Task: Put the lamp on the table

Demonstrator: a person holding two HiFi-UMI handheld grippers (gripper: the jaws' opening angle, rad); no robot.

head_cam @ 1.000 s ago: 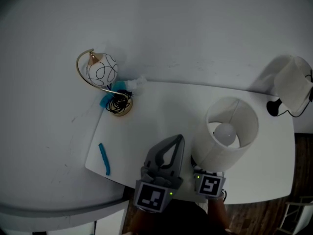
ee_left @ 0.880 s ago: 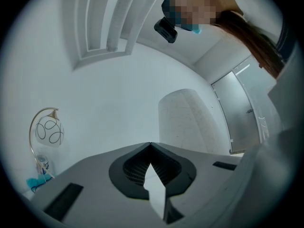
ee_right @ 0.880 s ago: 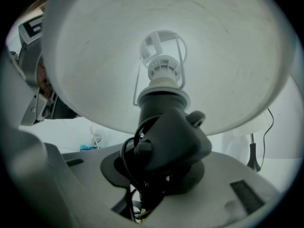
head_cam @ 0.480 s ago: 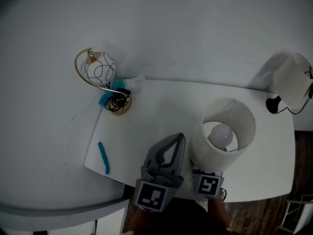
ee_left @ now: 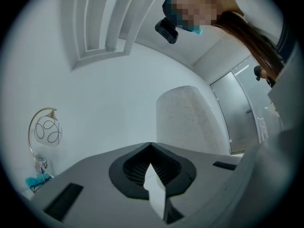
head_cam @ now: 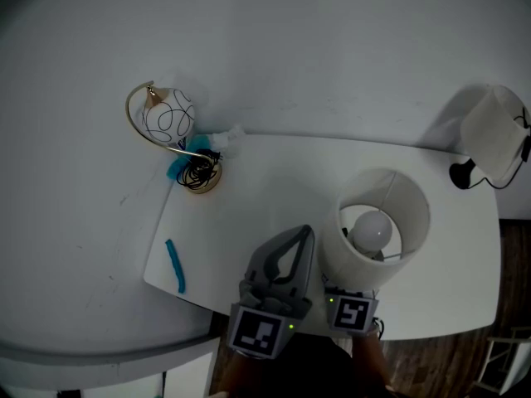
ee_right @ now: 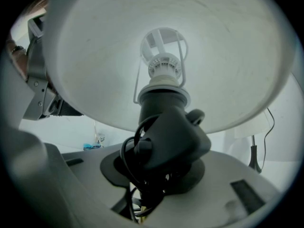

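right tongs (ee_right: 156,175) pinch the dark neck (ee_right: 166,132) of the white-shaded lamp (head_cam: 377,230); left tongs (ee_left: 151,148) pressed together, empty. lower the lamp upright onto the white tabletop (head_cam: 265,189), then release.

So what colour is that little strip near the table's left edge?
The strip is blue, clearest in the head view.

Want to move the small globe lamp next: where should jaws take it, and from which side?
Likely the thin gold arc, just above the base: it is the one narrow part, while the globe is wide and round and the cord clutters the base. Come from the table front; the wall stands close behind.
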